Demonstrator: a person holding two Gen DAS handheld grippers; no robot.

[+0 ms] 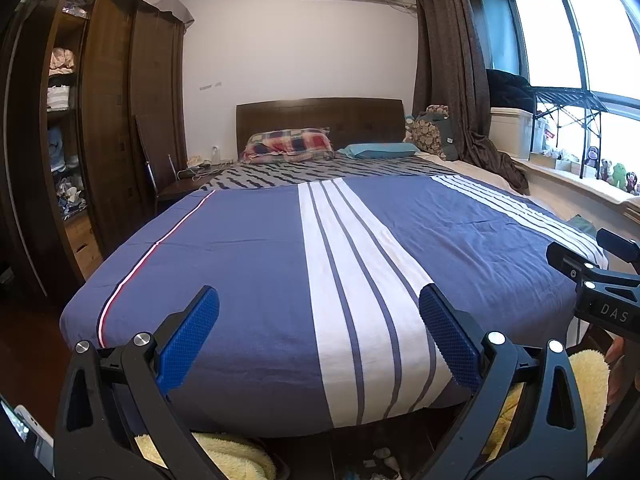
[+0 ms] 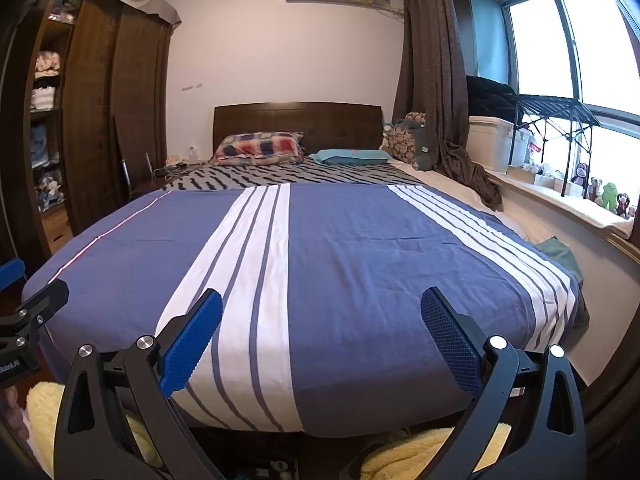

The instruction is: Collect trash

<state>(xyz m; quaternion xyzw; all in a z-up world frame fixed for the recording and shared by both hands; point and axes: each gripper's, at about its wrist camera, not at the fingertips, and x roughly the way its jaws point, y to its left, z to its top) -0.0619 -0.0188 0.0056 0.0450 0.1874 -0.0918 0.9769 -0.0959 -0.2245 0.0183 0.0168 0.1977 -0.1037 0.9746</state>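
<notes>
Left hand-held gripper point(image 1: 319, 320) spread wide, empty, above foot edge of bed point(image 1: 248, 248). Right hand-held gripper point(image 2: 321, 322) likewise spread wide, empty, above same edge. Blue duvet with white stripes point(image 2: 360, 264) across bed; plaid pillow point(image 1: 289, 143) at headboard point(image 2: 296, 118). Small pale scraps, likely trash point(image 1: 380, 458), on floor below foot edge. Wardrobe point(image 1: 116, 120) beyond left edge, window point(image 2: 560, 48) beyond right edge.

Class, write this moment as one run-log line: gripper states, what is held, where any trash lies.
left gripper: open, empty | right gripper: open, empty | both over bed foot | crumpled scraps on floor below | stage: nothing collected
</notes>
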